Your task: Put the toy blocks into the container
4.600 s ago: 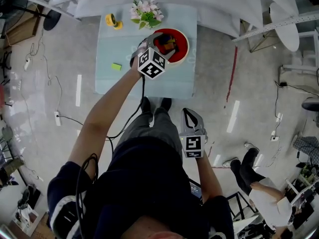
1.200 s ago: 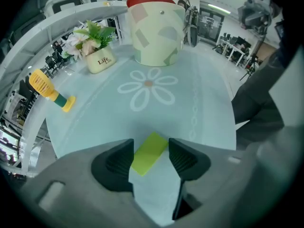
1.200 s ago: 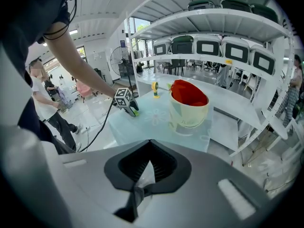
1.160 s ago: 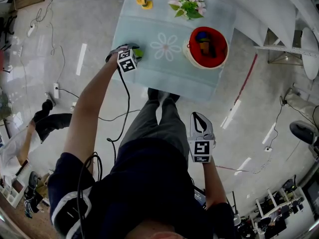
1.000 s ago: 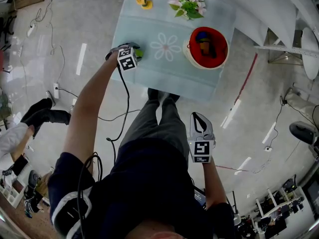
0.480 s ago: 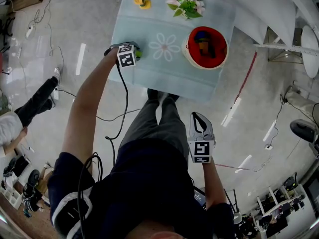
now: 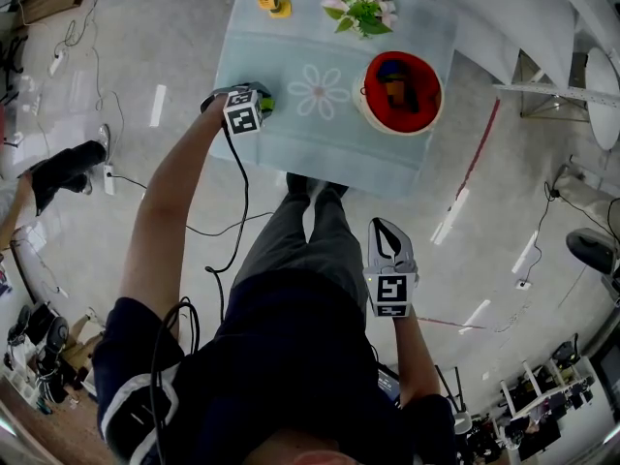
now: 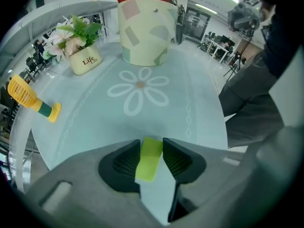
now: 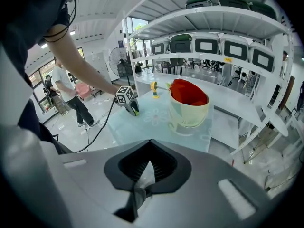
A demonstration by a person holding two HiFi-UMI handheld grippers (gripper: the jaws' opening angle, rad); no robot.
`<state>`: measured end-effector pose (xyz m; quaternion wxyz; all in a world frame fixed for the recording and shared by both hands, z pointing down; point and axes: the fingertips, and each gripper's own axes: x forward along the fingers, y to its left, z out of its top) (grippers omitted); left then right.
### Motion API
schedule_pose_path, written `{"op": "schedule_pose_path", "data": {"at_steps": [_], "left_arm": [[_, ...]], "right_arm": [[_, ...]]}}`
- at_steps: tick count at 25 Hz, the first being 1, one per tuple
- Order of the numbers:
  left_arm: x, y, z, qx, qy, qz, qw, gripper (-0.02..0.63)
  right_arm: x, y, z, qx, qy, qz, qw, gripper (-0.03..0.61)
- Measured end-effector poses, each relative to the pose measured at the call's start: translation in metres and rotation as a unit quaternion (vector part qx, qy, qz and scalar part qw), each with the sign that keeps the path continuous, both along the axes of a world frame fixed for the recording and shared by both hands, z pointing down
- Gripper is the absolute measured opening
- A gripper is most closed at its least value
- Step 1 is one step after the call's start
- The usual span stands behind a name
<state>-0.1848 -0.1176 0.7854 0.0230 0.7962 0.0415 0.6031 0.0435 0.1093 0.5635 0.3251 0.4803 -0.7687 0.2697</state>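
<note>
**Lime-green toy block: pick-up at the table's left edge**

- **Item and location.** A thin, flat slab lying on the pale blue cloth of the table, near the table's left side. It is well apart from the container.
- **Left gripper.** It points steeply down over the block. Its jaws have just been closing, and the block sits between them with both ribbed pads meeting its long sides. I read this as a grasp taken but the block not yet lifted.
- **Yellow toy.** It lies at the far left edge, clear of the carrying path.
- **Potted flowers.** They stand at the far edge, left of the container. It is better to pass in front of them than over them.
- **Daisy print.** It lies on the cloth between the block and the container, and the carrying path crosses it.
- **Container.** This is a tall pale bucket with a red lining, standing at the table's right. Other blocks already lie inside it.
- **Right gripper.** It is clenched on nothing and held low by the person's side, well apart from the table. It has no part in this step.
- **Handling notes (judgement).**
  - The slab is narrow, so the hold is likely slight. Squeeze it firm before raising.
  - Lift straight up so the cloth is not dragged.
  - Travel rightward, high enough to clear the bucket's rim.
  - Centre the block over the red opening and let go only there.
</note>
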Motion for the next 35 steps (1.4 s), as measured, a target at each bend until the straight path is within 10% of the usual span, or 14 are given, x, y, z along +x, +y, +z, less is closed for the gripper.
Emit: {"op": "schedule_pose_path", "data": {"at_steps": [17,35], "left_arm": [[0.016,-0.018,-0.038,0.054,0.043,-0.047,0.9965,0.144],[0.092,-0.046,-0.178,0.116,0.188,-0.136,0.9658,0.143]], "right_arm": [[-0.003,-0.001,0.0,0.003,-0.003,0.0,1.0,-0.002],[0.002,-0.008,-0.012,0.025,-0.009,0.011,1.0,-0.002]]}}
